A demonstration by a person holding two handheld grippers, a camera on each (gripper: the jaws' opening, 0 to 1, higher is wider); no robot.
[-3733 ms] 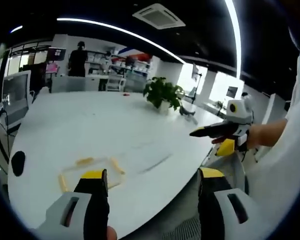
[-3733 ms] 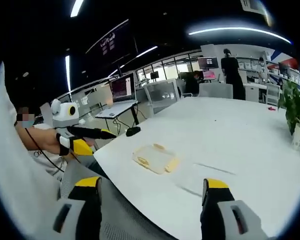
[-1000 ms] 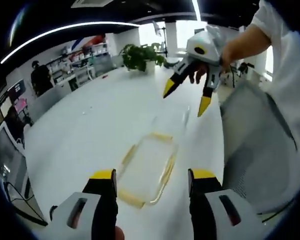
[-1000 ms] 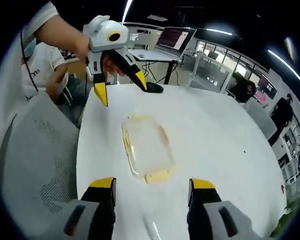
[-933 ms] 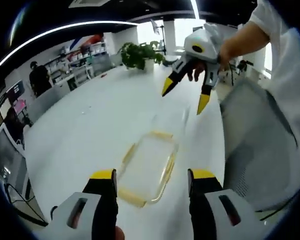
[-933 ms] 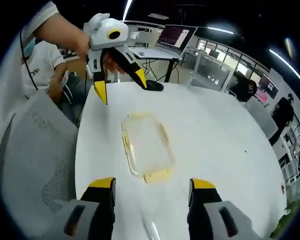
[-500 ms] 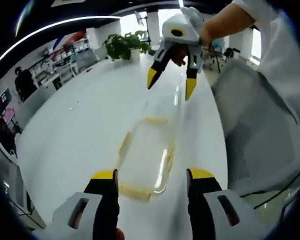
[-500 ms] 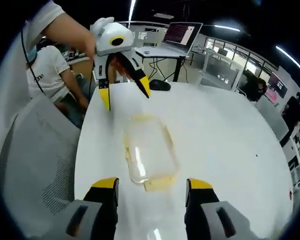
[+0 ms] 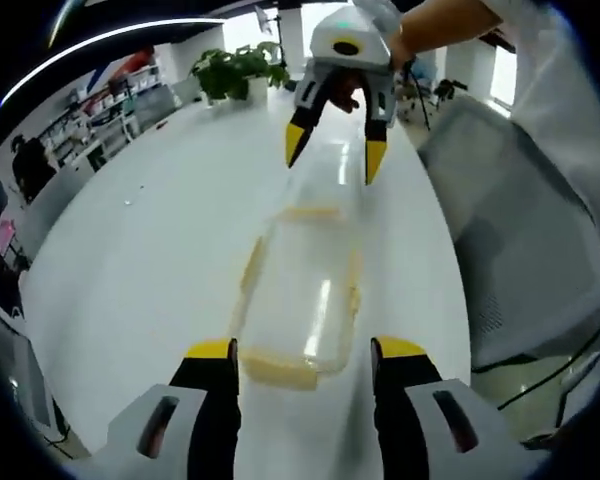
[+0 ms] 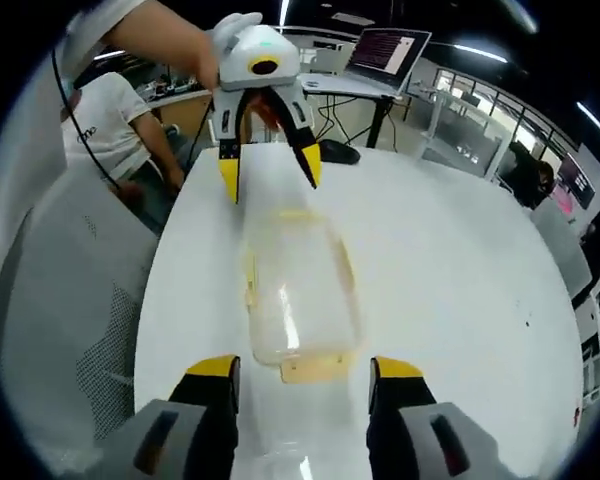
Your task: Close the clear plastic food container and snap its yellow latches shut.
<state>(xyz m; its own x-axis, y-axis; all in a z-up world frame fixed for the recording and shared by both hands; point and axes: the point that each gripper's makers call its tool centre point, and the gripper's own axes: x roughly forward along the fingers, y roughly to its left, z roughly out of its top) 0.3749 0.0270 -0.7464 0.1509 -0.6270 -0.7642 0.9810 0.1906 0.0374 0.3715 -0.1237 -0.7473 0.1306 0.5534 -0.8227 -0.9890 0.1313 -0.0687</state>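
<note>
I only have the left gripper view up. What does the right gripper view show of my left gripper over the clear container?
Observer: The left gripper hangs open above the end of the clear container farthest from the right gripper. Its jaws are spread about as wide as the container.
Operator: And the latch on the right gripper's side?
Observer: That yellow latch looks flared outward, lying flat on the white table, so it appears unsnapped.
Operator: Anything behind my left gripper?
Observer: A black computer mouse sits near the table's edge just beyond it.
</note>
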